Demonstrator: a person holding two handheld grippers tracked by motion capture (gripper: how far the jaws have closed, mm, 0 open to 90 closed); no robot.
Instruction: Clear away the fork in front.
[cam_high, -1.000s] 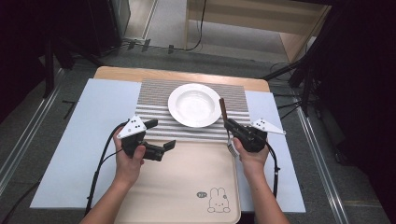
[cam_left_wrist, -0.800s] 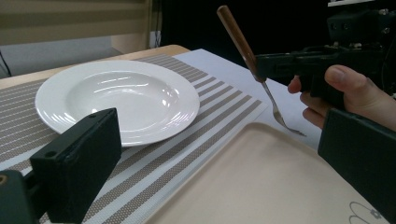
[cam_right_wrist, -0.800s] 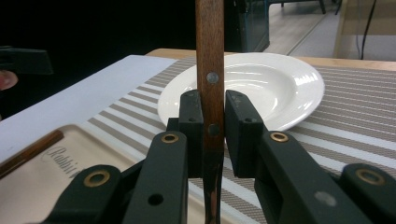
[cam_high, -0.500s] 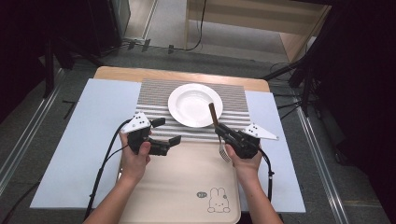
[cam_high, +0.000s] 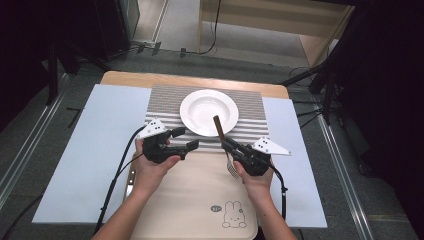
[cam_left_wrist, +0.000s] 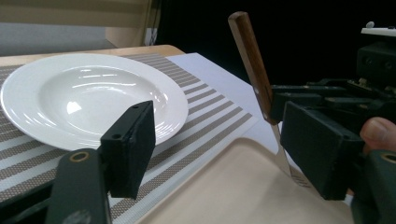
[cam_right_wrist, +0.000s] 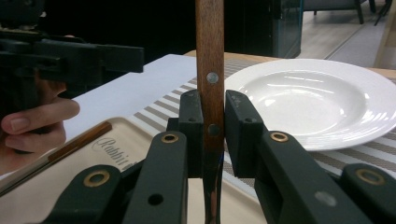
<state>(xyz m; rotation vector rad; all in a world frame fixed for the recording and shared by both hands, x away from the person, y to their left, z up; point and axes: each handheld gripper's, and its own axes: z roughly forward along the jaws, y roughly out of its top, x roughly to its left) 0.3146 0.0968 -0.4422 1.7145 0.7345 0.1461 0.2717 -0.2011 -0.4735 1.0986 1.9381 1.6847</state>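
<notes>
Fork is being held by its wooden handle over the seam between the striped placemat and the beige tray, right of centre. Going from the left: the left gripper is being held above the tray's far left corner, its jaws parted with nothing between them and just now being drawn closer; a second wooden-handled utensil is lying along the tray's left edge. The white plate is resting on the placemat, far of both grippers. The right gripper is being clamped on the fork, whose long axis is running handle far and up, tines near and down.
</notes>
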